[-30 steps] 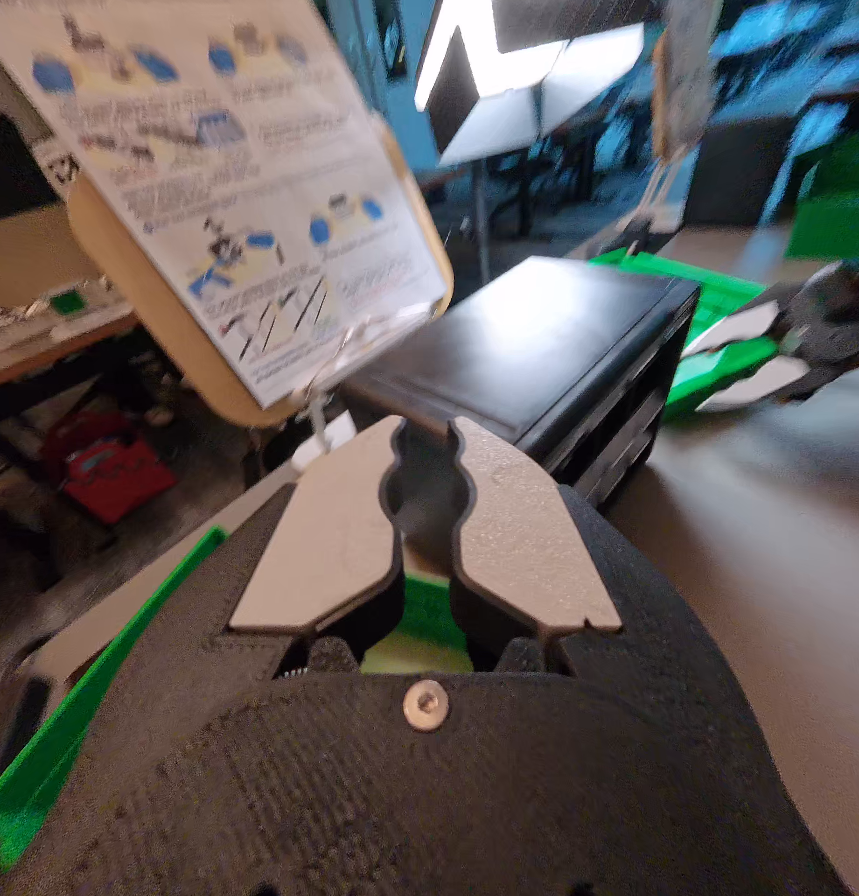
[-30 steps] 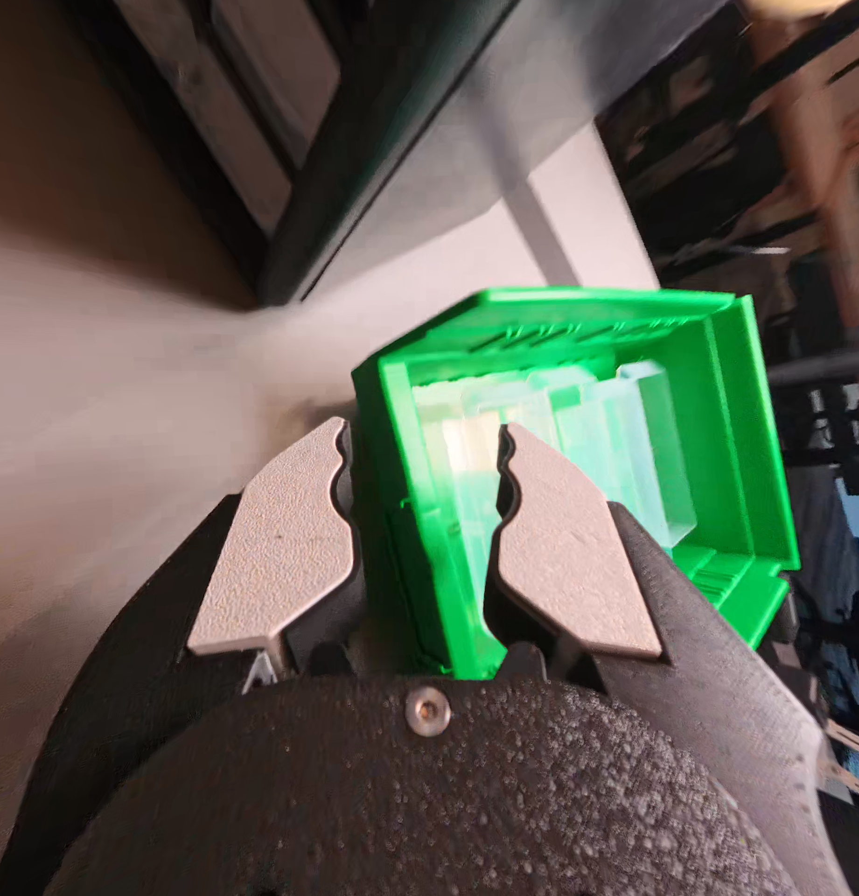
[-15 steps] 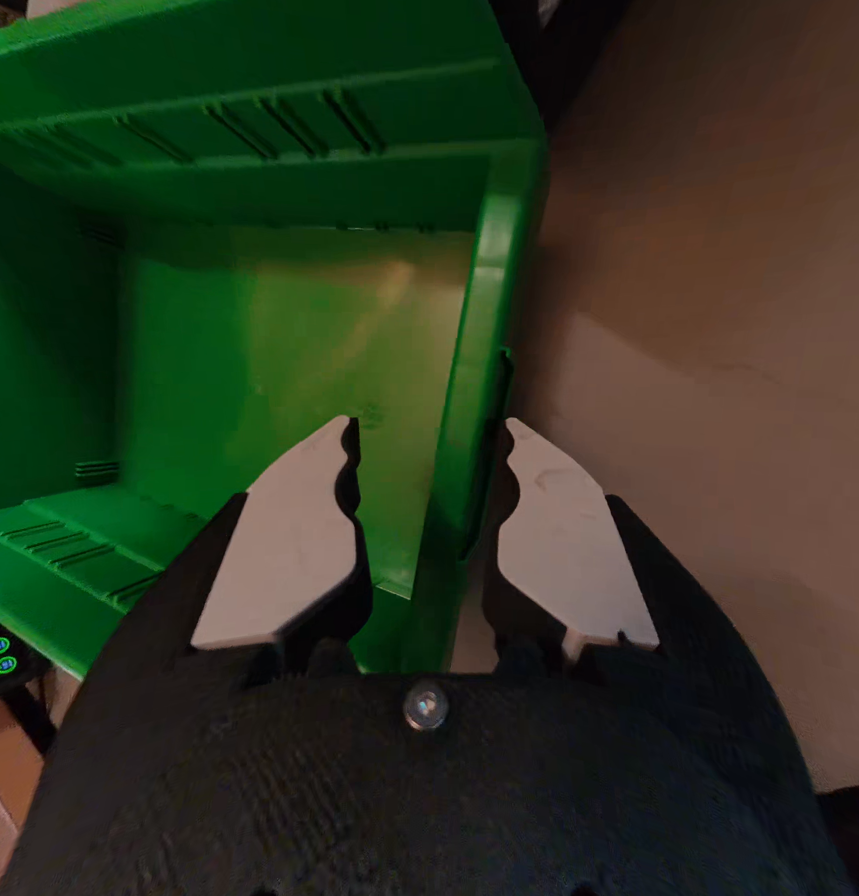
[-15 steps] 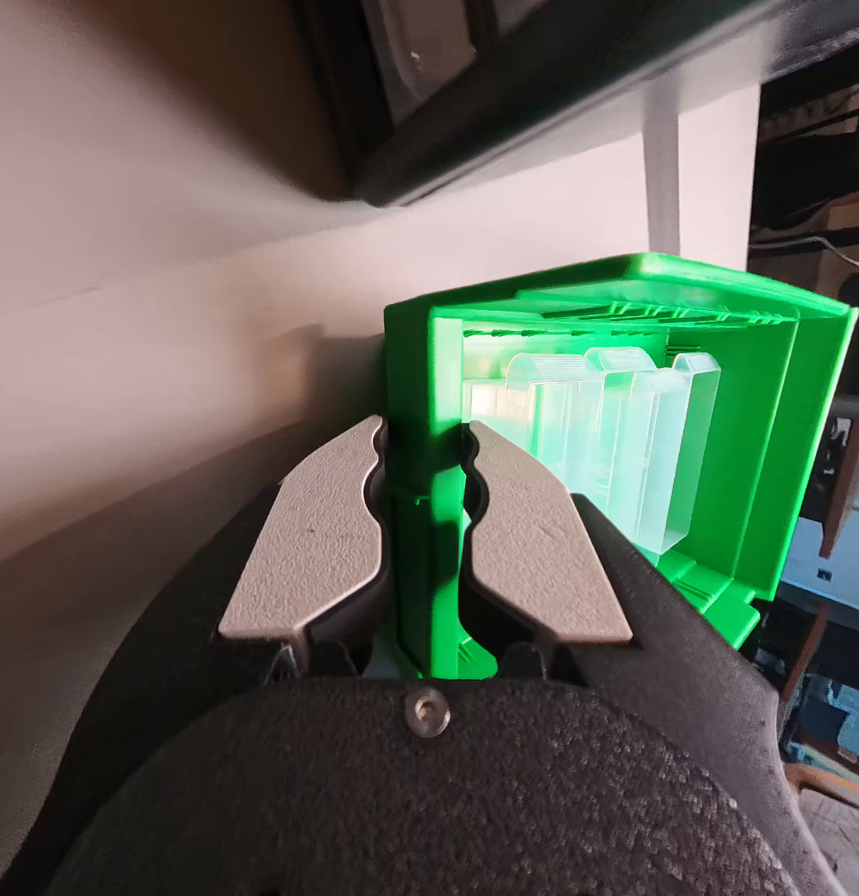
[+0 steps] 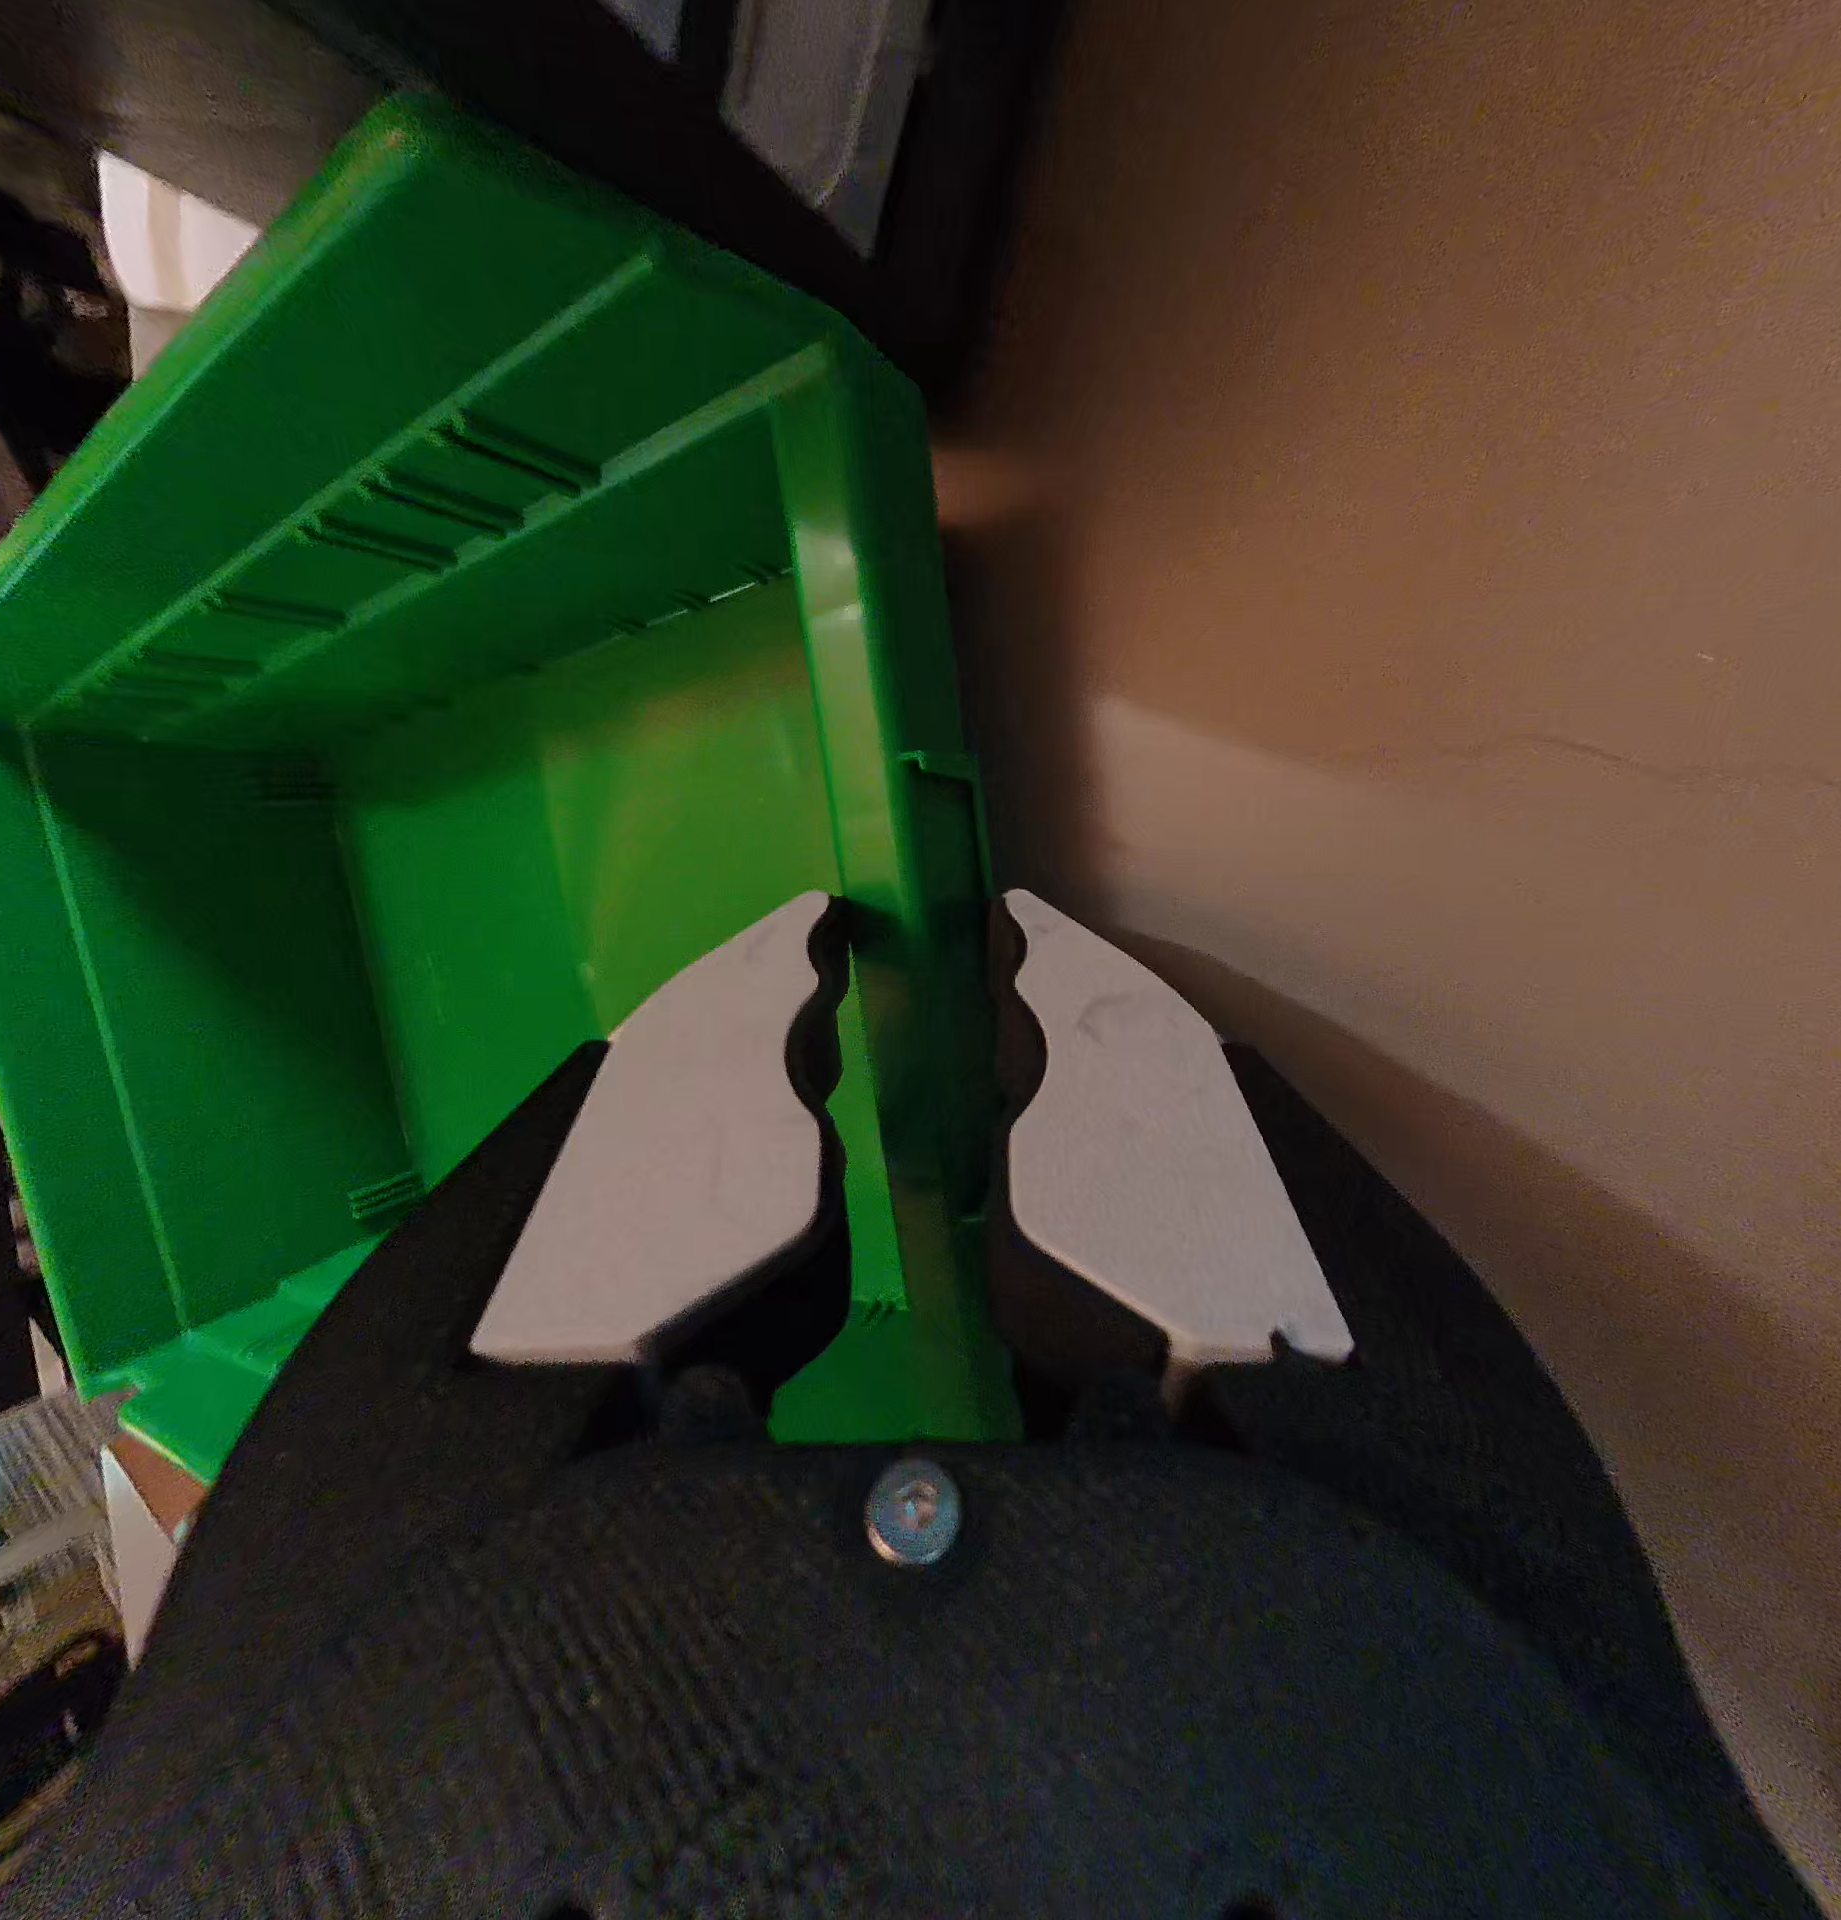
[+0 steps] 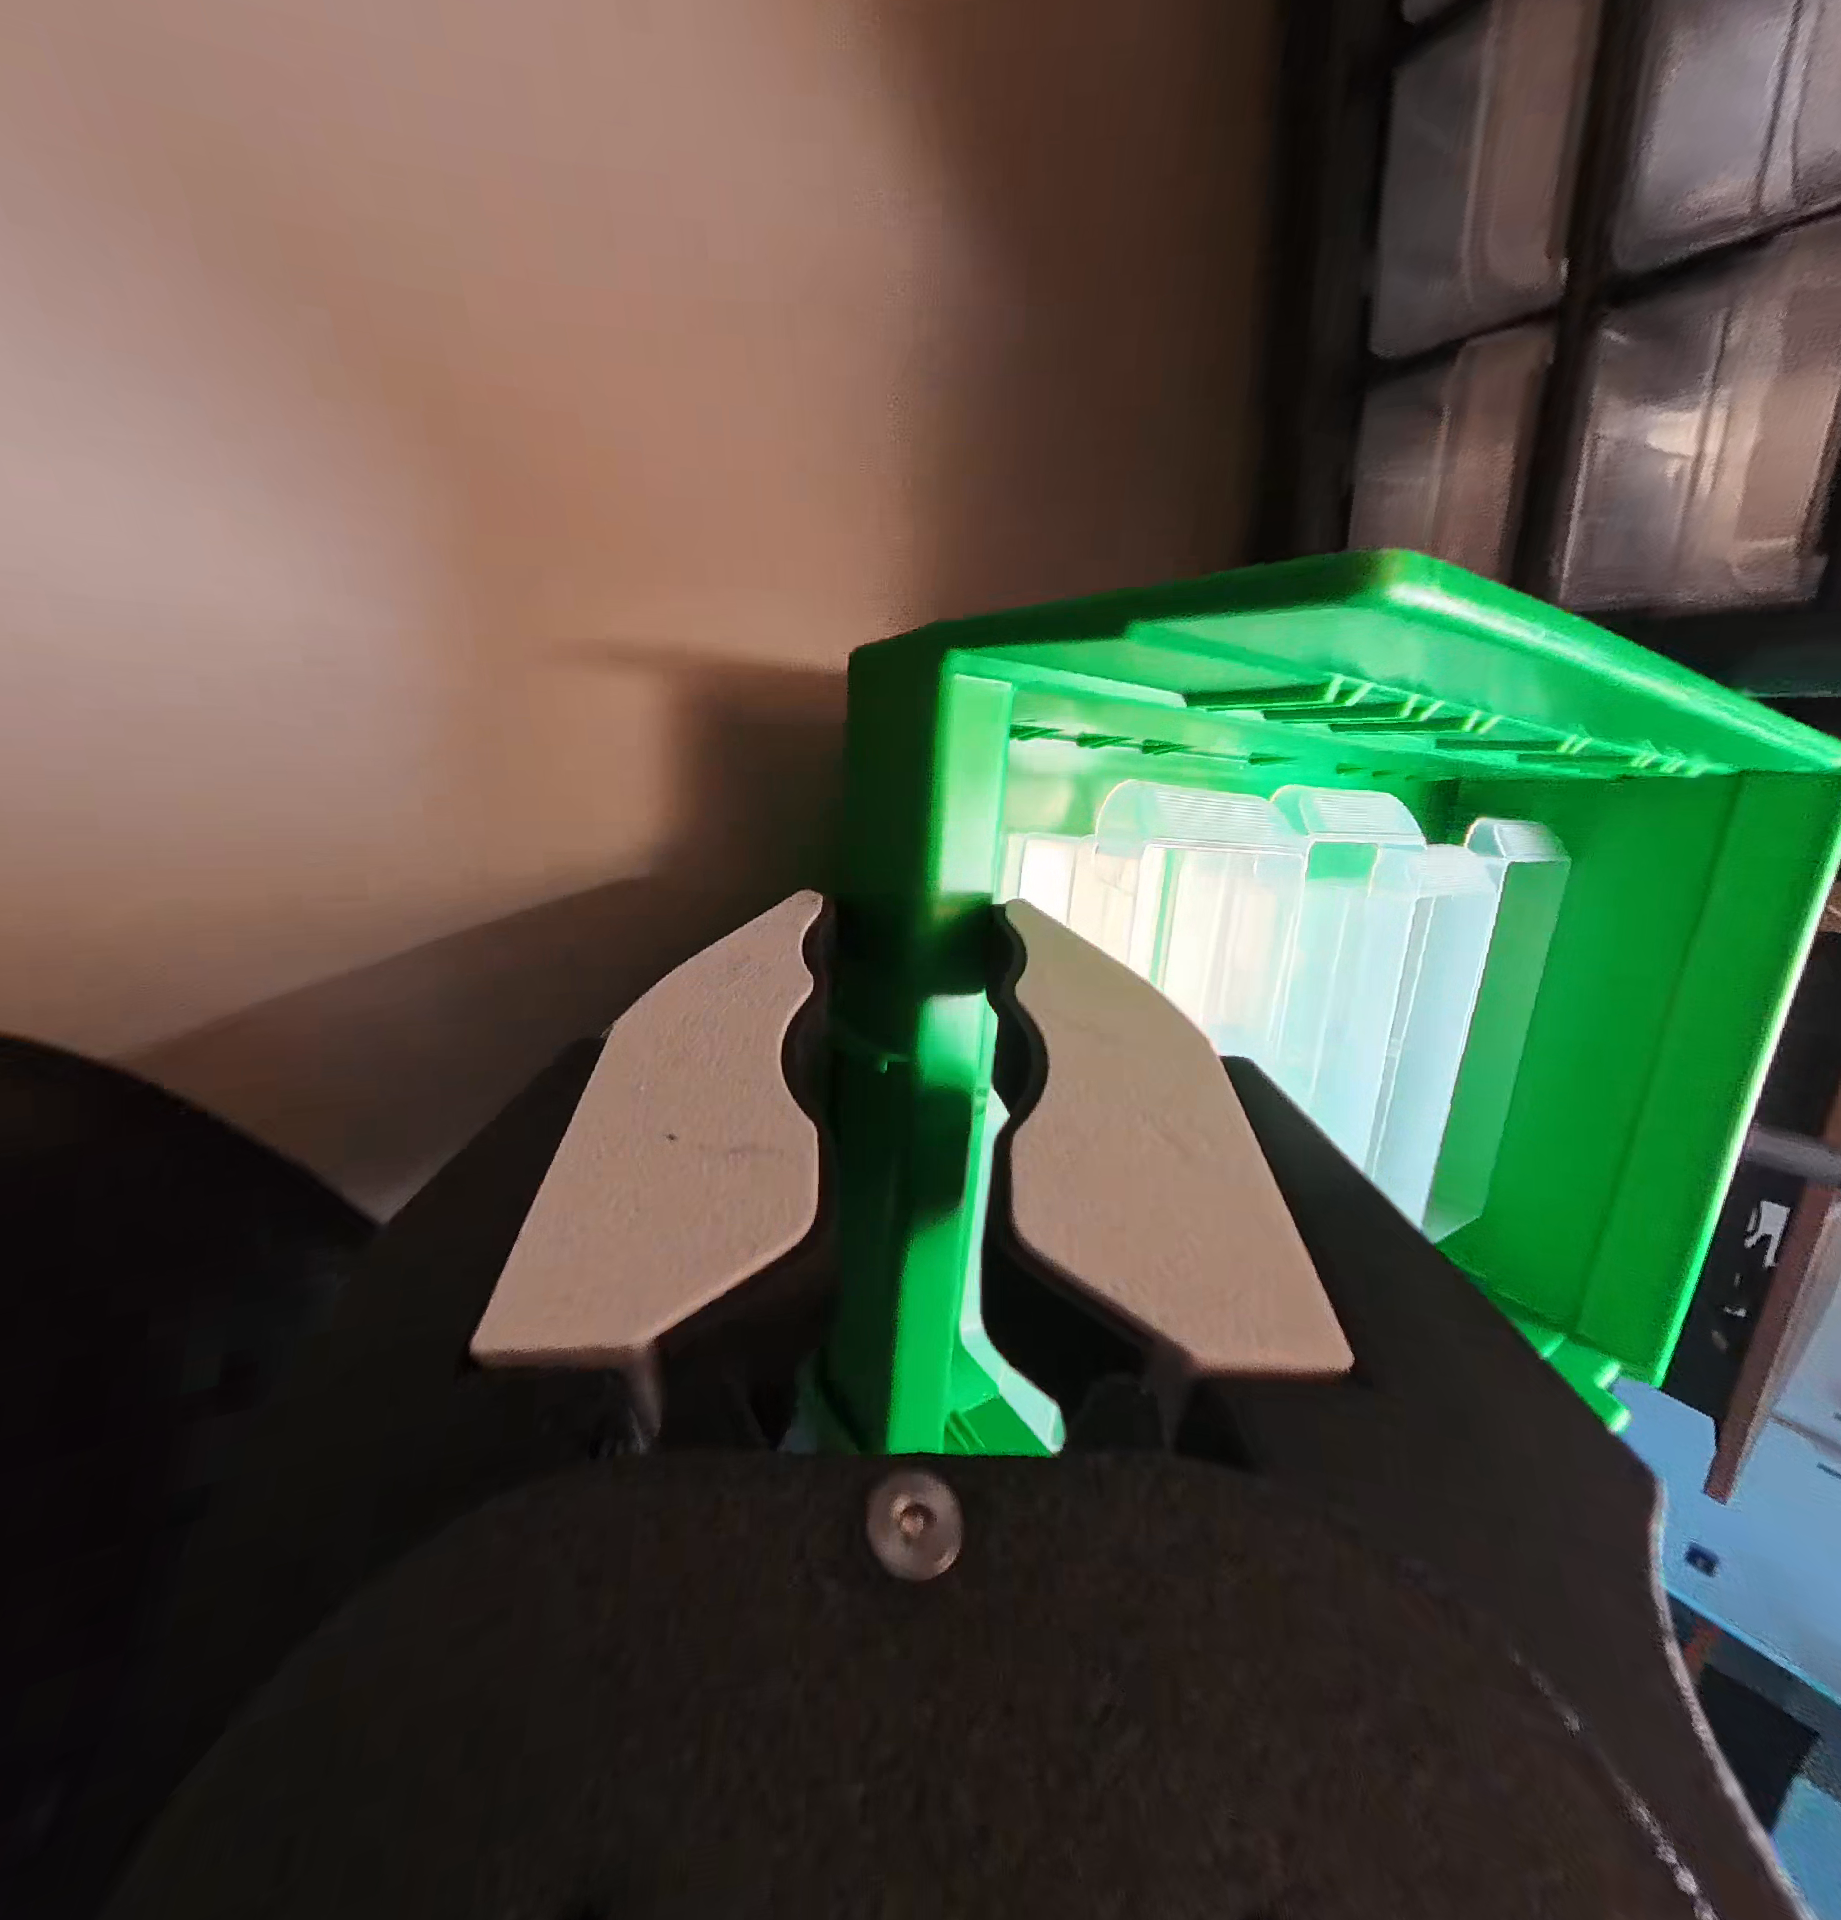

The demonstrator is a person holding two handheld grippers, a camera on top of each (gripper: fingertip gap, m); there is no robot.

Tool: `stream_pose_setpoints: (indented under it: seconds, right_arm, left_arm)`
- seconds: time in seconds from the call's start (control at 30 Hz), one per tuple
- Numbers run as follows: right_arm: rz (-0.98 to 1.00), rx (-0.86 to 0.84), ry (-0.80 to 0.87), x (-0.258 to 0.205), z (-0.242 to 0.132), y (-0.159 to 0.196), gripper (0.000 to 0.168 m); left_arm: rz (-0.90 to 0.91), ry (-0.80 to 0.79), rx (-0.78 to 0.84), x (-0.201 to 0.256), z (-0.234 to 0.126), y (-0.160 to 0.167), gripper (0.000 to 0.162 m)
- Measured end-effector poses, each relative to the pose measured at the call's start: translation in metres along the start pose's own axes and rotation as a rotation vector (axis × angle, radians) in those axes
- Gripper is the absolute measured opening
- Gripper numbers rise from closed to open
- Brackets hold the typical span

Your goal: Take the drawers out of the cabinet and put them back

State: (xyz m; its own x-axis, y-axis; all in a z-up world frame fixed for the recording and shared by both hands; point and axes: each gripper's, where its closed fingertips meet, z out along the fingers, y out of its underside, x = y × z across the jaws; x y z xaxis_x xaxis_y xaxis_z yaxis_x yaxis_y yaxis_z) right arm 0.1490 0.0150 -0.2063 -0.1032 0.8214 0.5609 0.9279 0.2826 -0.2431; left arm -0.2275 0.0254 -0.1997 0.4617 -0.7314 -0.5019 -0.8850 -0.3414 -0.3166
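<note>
My left gripper [image 5: 916, 914] is shut on the side wall of an empty green bin [image 5: 480, 727], which lies beside the tan table top. My right gripper [image 6: 914, 920] is shut on the side wall of another green bin [image 6: 1664, 1039]. That bin holds several clear plastic drawers [image 6: 1300, 977] standing side by side. The black cabinet [image 6: 1581, 312] with clear drawers in its slots shows at the upper right of the right wrist view. Its dark frame also shows at the top of the left wrist view [image 5: 895, 208].
The tan table top [image 5: 1467, 520] fills the right of the left wrist view and the left of the right wrist view [image 6: 480, 416]. Dim clutter lies past the table edge at the far left of the left wrist view and at the lower right of the right wrist view.
My left gripper dropped from above the table onto the empty bin and closed on its wall. My right gripper closed on its bin's wall, and the cabinet front came into view.
</note>
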Motion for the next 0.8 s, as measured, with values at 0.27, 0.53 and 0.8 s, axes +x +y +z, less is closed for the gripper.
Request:
stream_pose_setpoints:
  seconds: [0.27, 0.53, 0.8]
  right_arm:
    - [-0.032, 0.138, -0.092, -0.044, -0.026, -0.022, 0.027]
    - [0.551, 0.594, 0.281, 0.026, -0.127, -0.009, 0.037]
    - [1.136, 0.432, 0.639, 0.029, -0.139, 0.116, 0.053]
  left_arm:
    - [0.205, 0.174, 0.123, 0.042, -0.027, -0.001, 0.023]
    - [0.021, 0.133, 0.308, 0.048, -0.087, -0.029, 0.04]
    - [-0.308, 0.332, 0.797, 0.127, -0.103, -0.19, 0.045]
